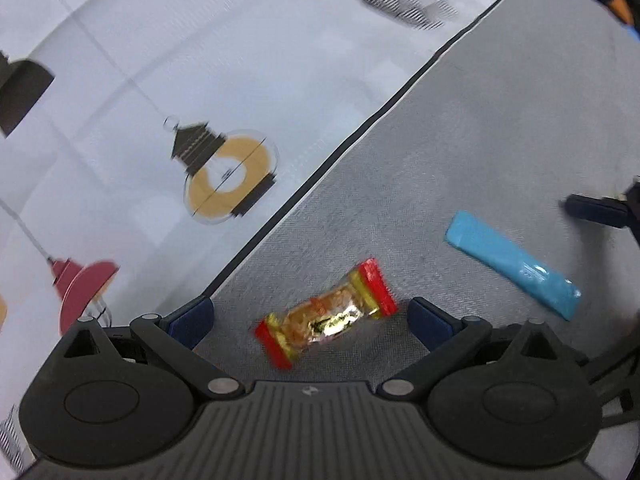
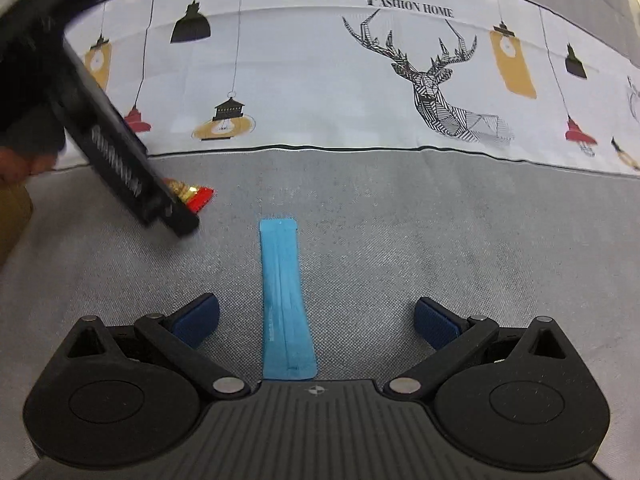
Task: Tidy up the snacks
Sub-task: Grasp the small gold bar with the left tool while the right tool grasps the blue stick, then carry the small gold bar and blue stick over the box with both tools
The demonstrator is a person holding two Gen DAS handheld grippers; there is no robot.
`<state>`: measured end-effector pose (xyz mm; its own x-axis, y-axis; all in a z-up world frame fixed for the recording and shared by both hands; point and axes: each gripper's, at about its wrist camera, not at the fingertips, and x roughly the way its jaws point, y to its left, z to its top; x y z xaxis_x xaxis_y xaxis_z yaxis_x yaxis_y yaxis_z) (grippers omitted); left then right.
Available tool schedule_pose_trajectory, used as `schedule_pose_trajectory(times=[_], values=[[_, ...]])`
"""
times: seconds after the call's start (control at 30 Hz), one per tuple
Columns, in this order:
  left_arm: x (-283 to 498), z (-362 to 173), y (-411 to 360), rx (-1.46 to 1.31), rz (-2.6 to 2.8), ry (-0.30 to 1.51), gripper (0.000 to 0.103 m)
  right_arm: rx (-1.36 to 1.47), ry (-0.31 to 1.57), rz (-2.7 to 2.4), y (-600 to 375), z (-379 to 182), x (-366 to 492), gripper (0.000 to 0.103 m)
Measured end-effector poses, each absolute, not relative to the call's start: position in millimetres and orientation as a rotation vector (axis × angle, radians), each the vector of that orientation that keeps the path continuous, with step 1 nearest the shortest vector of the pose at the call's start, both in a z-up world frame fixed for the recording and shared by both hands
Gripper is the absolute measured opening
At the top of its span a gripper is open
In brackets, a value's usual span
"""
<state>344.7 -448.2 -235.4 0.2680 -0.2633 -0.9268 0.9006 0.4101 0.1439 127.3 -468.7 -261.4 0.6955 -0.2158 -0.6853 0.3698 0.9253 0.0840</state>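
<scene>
My left gripper (image 1: 310, 320) is spread wide, its blue-padded fingers (image 1: 192, 320) standing apart with nothing clamped; a red-and-gold wrapped candy (image 1: 326, 316) lies on the cloth in the gap between them, tilted, one red end close to the gripper body and the other up toward my right finger, touching neither pad as far as I can tell. Further out to the right of that tool lies a light blue snack stick (image 1: 512, 262), flat and angled, well apart from the candy. My right gripper (image 2: 316, 322) is likewise released, both pads (image 2: 436, 322) wide apart, and the same blue stick runs lengthwise straight ahead between them, its near end just at the gripper body and nearer my left-hand pad, not pinched. Off to the left of this tool the black body of my other gripper slants down over the candy, so only a red and gold end shows. Everything rests on a grey woven tablecloth (image 2: 440, 240). Beyond it, past a thin dark border line, runs a white printed band (image 2: 304, 80) with hanging lamps in black, yellow and red, a line-drawn deer head and the words "FASHION HOME". The left view is motion-blurred.
</scene>
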Motion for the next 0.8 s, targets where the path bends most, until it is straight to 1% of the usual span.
schedule_pose_trajectory(times=[0.03, 0.07, 0.13, 0.17, 0.2, 0.23, 0.27, 0.3, 0.33, 0.4, 0.53, 0.57, 0.8], values=[[344.8, -236.0, -446.3, 0.792, -0.913, 0.984, 0.103, 0.218, 0.730, -0.330, -467.7, -261.4, 127.6, 0.103], [344.6, -236.3, -444.3, 0.787, -0.914, 0.983, 0.101, 0.212, 0.729, -0.331, -466.6, -261.2, 128.4, 0.103], [341.1, -233.3, -439.4, 0.758, -0.948, 0.981, 0.085, 0.210, 0.737, -0.332, -465.8, -259.0, 129.2, 0.102], [338.1, -229.9, -437.4, 0.746, -0.960, 0.969, 0.065, 0.210, 0.743, -0.328, -464.7, -257.5, 130.2, 0.097], [335.2, -226.1, -435.6, 0.731, -0.973, 0.967, 0.052, 0.204, 0.741, -0.313, -463.0, -255.4, 130.0, 0.091], [334.1, -224.4, -434.3, 0.717, -0.970, 0.979, 0.032, 0.191, 0.732, -0.300, -459.9, -252.3, 128.4, 0.071], [334.1, -224.3, -432.7, 0.703, -0.960, 1.000, 0.029, 0.178, 0.729, -0.291, -455.5, -249.6, 127.7, 0.051], [334.5, -223.8, -430.4, 0.685, -0.944, 1.020, 0.028, 0.159, 0.732, -0.287, -450.7, -247.8, 127.3, 0.041], [332.5, -221.6, -428.1, 0.668, -0.932, 1.035, 0.028, 0.143, 0.735, -0.283, -447.2, -246.9, 127.1, 0.020], [329.4, -214.0, -422.0, 0.639, -0.913, 1.046, 0.027, 0.126, 0.743, -0.294, -442.6, -244.8, 127.0, 0.018], [303.4, -177.9, -410.8, 0.586, -0.914, 1.004, 0.023, 0.157, 0.722, -0.340, -441.9, -230.8, 116.6, 0.017], [296.8, -167.1, -405.8, 0.577, -0.911, 0.987, 0.000, 0.172, 0.708, -0.352, -442.5, -224.4, 111.8, 0.017], [256.5, -111.1, -382.1, 0.501, -0.868, 0.900, 0.001, 0.208, 0.616, -0.386, -427.3, -172.3, 69.5, 0.017]])
